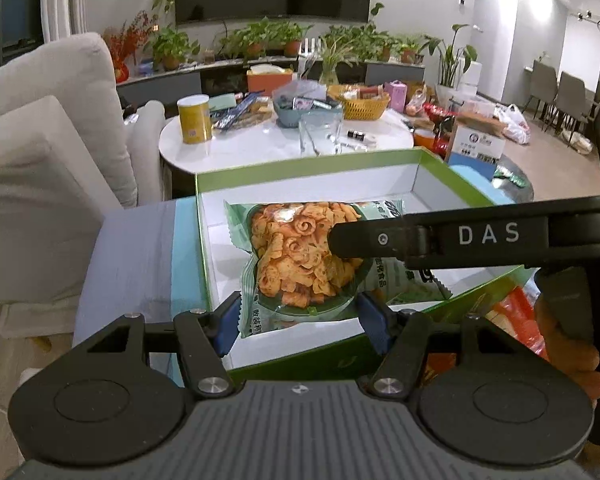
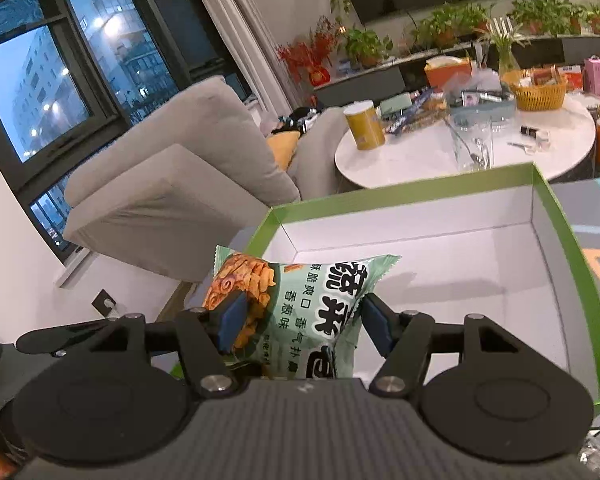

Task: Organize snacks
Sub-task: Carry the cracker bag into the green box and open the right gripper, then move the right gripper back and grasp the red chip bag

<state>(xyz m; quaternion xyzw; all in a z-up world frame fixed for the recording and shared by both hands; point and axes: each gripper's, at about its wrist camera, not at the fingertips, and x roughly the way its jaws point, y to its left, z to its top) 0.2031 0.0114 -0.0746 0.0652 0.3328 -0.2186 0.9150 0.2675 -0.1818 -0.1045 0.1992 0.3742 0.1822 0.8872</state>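
Note:
A green-rimmed white box (image 1: 308,178) sits on the blue table. One pale green snack bag (image 1: 300,252) with orange crisps pictured on it shows in both views. In the left wrist view my left gripper (image 1: 300,320) has a blue pad on each side of the bag's near end, over the box's front wall. The right gripper's black body (image 1: 460,236) crosses that view from the right, above the bag. In the right wrist view my right gripper (image 2: 300,320) is shut on the bag (image 2: 300,312) and holds it over the left front corner of the box (image 2: 540,200).
A round white table (image 1: 260,140) behind the box holds a yellow can (image 1: 195,118), a clear jug (image 1: 320,132), baskets and packets. A grey sofa (image 1: 48,152) stands at the left. More snack packets (image 1: 516,312) lie right of the box.

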